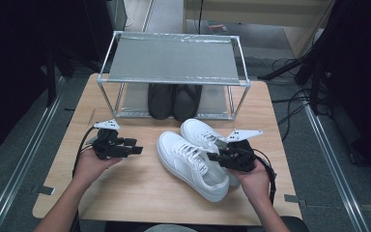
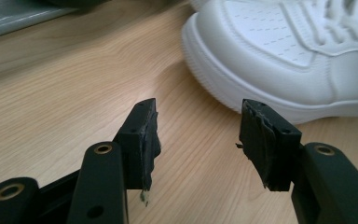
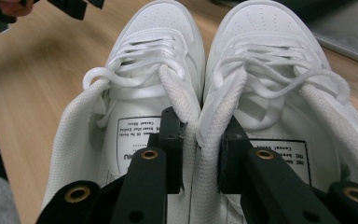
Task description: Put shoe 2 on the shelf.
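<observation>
A pair of white sneakers sits mid-table, toes pointing to the rack: one nearer me (image 1: 186, 162), the other behind it (image 1: 200, 131). My right gripper (image 1: 213, 157) is shut on their two inner collars, pinching them together. In the right gripper view its jaws (image 3: 200, 154) squeeze the padded collars, one jaw inside each shoe (image 3: 154, 32) (image 3: 270, 32). My left gripper (image 1: 137, 151) hovers left of the pair, open and holding nothing. The left gripper view shows its jaws (image 2: 198, 135) apart over bare wood, with a white toe (image 2: 270, 51) just ahead.
A metal shoe rack (image 1: 174, 60) stands at the back of the wooden table (image 1: 125, 193), with a pair of dark shoes (image 1: 174, 100) on its lower level. Cables trail on the floor to the right.
</observation>
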Tool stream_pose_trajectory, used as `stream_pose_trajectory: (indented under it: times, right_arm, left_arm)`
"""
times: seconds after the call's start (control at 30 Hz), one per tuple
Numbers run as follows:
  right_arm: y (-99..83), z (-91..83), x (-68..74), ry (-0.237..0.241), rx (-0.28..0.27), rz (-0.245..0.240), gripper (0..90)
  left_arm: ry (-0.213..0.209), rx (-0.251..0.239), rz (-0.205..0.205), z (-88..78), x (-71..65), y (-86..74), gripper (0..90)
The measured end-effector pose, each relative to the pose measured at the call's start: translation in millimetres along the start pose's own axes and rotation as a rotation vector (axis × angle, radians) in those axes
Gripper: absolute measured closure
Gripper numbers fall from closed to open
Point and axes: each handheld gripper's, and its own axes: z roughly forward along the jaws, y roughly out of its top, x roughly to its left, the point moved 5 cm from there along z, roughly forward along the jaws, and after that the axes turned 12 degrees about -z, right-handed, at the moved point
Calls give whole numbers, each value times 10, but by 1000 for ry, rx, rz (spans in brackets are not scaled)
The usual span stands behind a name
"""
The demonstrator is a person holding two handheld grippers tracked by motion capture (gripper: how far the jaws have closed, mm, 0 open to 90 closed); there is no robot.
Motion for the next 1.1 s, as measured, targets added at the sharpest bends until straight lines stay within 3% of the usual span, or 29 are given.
stream_pose_trajectory:
  times: [0.13,0.27,0.43,0.57,0.6,0.77,1.1]
  right_arm:
    - [22,-39,-16,33,-10,-12,773]
    - [79,-38,-125,136,-14,-38,774]
    - [197,6,-202,176,-13,-99,773]
    - [305,29,-245,205,-11,-121,773]
    - [401,44,-259,228,-2,-137,773]
    - [622,66,-263,241,9,-168,772]
    - [1181,74,-272,296,-17,-241,771]
  left_arm:
    - [33,2,13,-41,23,-40,465]
    - [46,2,15,-95,42,-81,462]
    - [70,-3,9,-181,83,-156,457]
    - [81,-14,-1,-236,111,-186,457]
    - [86,-23,-3,-271,132,-200,457]
    - [95,-35,-15,-325,162,-235,457]
    - [109,-57,-41,-415,207,-297,455]
